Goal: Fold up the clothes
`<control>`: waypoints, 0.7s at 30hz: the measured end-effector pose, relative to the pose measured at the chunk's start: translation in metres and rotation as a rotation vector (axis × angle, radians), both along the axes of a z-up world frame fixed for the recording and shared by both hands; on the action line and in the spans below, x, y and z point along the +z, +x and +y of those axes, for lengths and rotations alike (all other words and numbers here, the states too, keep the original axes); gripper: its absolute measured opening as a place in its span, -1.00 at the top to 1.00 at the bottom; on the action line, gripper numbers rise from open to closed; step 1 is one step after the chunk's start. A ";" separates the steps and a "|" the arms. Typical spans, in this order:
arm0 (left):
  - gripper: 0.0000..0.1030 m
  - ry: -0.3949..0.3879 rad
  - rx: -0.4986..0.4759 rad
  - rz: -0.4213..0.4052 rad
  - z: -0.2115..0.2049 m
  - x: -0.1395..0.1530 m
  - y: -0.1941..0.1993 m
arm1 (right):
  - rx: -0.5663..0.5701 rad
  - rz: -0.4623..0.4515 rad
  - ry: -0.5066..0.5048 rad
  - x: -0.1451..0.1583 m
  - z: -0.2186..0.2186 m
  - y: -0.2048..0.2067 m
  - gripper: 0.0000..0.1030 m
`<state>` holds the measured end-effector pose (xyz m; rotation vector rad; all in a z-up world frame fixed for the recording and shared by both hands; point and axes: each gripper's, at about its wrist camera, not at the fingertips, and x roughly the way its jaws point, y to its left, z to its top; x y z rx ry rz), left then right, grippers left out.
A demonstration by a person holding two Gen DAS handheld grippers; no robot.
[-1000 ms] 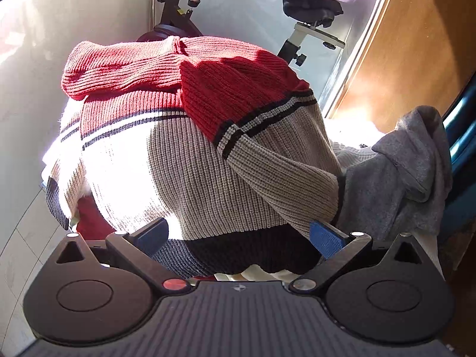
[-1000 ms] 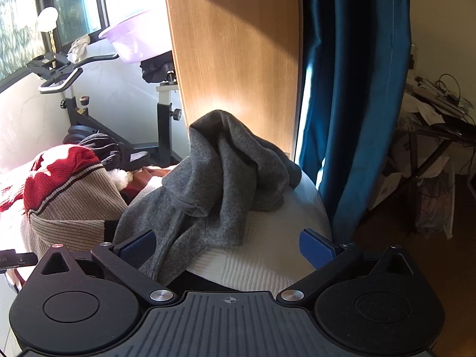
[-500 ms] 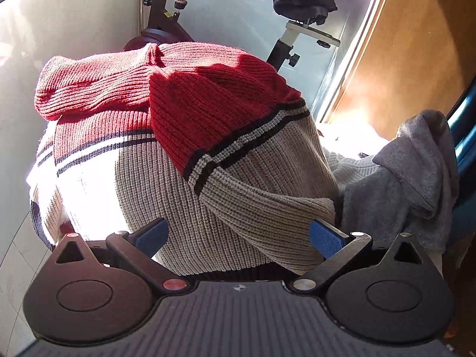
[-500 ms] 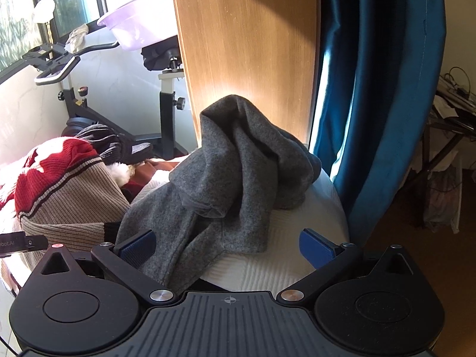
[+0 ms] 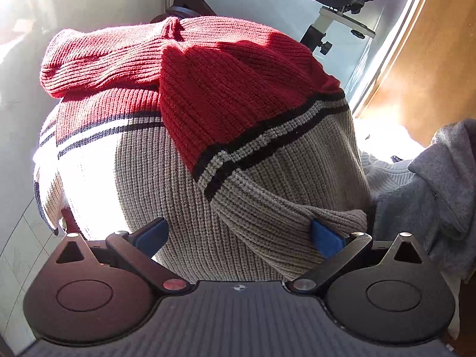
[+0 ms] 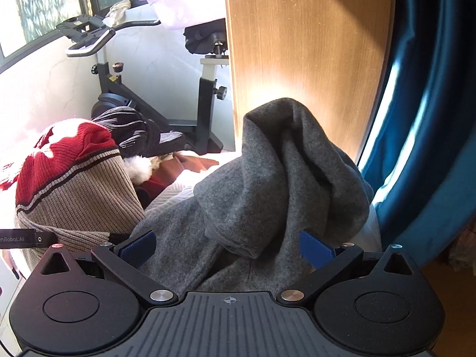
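In the left wrist view, the left tool [image 5: 238, 235] sits at the bottom of the frame with its two blue-padded fingers [image 5: 150, 235] spread wide apart. A knit sweater [image 5: 208, 136], red at the top, tan below and crossed by dark stripes, fills the middle of the frame and bulges between the fingers. A folded tan sleeve of it lies against the pad at lower right, but the fingers are not closed on it. At the right edge a gray fleece [image 5: 431, 196] is heaped just beside the sweater, with a white knit garment [image 5: 383, 175] between them.

In the right wrist view, the right tool [image 6: 227, 245] also stands wide apart at the bottom of the frame. The gray fleece [image 6: 282, 178] rises in a crumpled heap in the centre, its lower folds hanging between the fingers without being pinched. The sweater [image 6: 74, 184] lies at the left of the frame, and the left tool's tip [image 6: 26, 239] shows at the left edge. An exercise bike [image 6: 119, 89] stands at upper left, a wooden panel [image 6: 312, 44] fills the upper centre, and a blue curtain [image 6: 431, 119] hangs on the right.
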<state>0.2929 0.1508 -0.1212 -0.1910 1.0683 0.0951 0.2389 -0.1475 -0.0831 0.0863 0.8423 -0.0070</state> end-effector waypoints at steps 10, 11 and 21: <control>-1.00 -0.067 0.004 0.050 0.000 -0.018 0.009 | 0.199 -0.037 -0.253 -0.035 0.012 0.026 -0.99; -1.00 -0.063 0.001 0.056 -0.002 -0.019 0.011 | 0.210 -0.024 -0.277 -0.042 0.013 0.031 -0.99; -1.00 -0.014 -0.004 0.059 -0.015 -0.026 0.014 | 0.267 0.021 -0.371 -0.088 0.015 0.049 -0.99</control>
